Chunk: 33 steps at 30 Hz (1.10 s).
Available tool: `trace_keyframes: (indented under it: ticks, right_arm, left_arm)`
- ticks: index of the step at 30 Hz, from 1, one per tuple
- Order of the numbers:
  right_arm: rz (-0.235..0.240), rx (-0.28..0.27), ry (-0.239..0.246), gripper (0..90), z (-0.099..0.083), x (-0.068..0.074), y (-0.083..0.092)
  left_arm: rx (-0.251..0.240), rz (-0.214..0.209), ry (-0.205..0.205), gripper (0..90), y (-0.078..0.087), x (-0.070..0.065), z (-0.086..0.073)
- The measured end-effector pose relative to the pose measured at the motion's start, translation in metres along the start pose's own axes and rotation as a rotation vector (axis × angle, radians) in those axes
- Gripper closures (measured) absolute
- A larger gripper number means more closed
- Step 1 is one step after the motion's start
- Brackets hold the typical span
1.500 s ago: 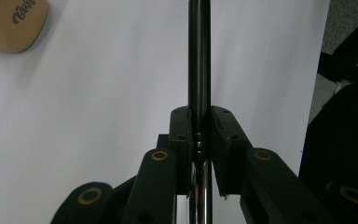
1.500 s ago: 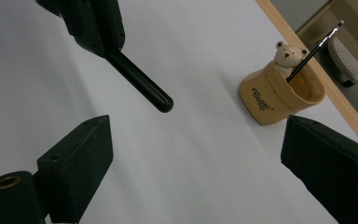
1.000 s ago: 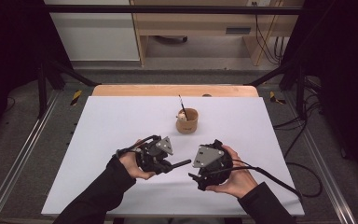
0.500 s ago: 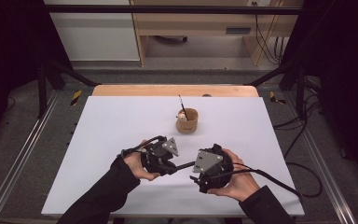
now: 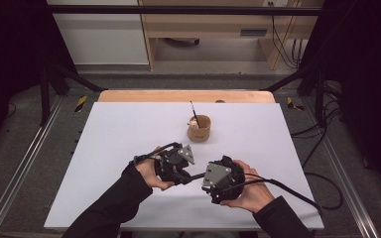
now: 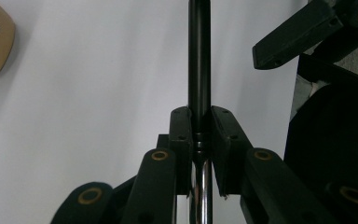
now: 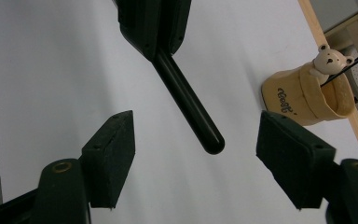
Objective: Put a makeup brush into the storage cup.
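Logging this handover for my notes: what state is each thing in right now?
Black pen: clamped at one end, other end free above the table.
Left gripper: shut on the black pen.
Right gripper: open, closing, not touching the pen.
Bear cup: upright, a thin stick inside.

Left tongs clamped; right tongs closing, still apart.

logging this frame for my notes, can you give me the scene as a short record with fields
held item: black pen, gripped by the left tongs, body pointing toward the right tongs
left tongs: shut on the pen
right tongs: open, jaws have just been closing, pen tip between them but untouched
holder: tan bear cup upright farther back on the table, thin stick in it
surface: white table
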State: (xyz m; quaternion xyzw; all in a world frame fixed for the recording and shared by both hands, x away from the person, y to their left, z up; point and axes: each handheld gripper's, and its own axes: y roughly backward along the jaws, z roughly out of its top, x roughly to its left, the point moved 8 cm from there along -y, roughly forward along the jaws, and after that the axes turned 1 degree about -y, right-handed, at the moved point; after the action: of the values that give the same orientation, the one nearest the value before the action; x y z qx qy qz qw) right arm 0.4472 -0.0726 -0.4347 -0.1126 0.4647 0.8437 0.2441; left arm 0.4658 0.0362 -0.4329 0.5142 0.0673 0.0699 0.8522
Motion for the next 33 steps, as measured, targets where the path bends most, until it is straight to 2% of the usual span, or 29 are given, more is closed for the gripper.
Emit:
trace_keyframes:
  ticks: [12,17,18,22,29,33]
  right_arm:
    - [0.003,-0.007,0.057,43.9,0.001,0.001,-0.006]
    - [0.02,-0.002,0.08,49.7,0.001,0.003,-0.009]
    - [0.022,0.0,0.103,50.8,0.001,0.002,-0.01]
    - [0.022,0.013,0.131,52.9,0.001,0.003,-0.013]
    - [0.022,0.011,0.187,59.3,0.006,0.004,-0.02]
    - [0.021,0.024,0.199,61.3,0.007,0.005,-0.023]
  left_arm:
    - [0.0,-0.006,0.007,79.0,-0.002,0.001,0.001]
    - [0.005,-0.01,0.002,79.0,-0.004,0.001,0.001]
    - [0.006,-0.01,0.001,79.0,-0.004,0.002,0.001]
    - [0.02,-0.016,-0.002,79.0,-0.005,0.002,0.001]
    - [0.014,-0.023,0.004,79.0,-0.006,0.001,0.0]
    - [0.011,-0.028,0.007,79.0,-0.005,0.002,-0.002]
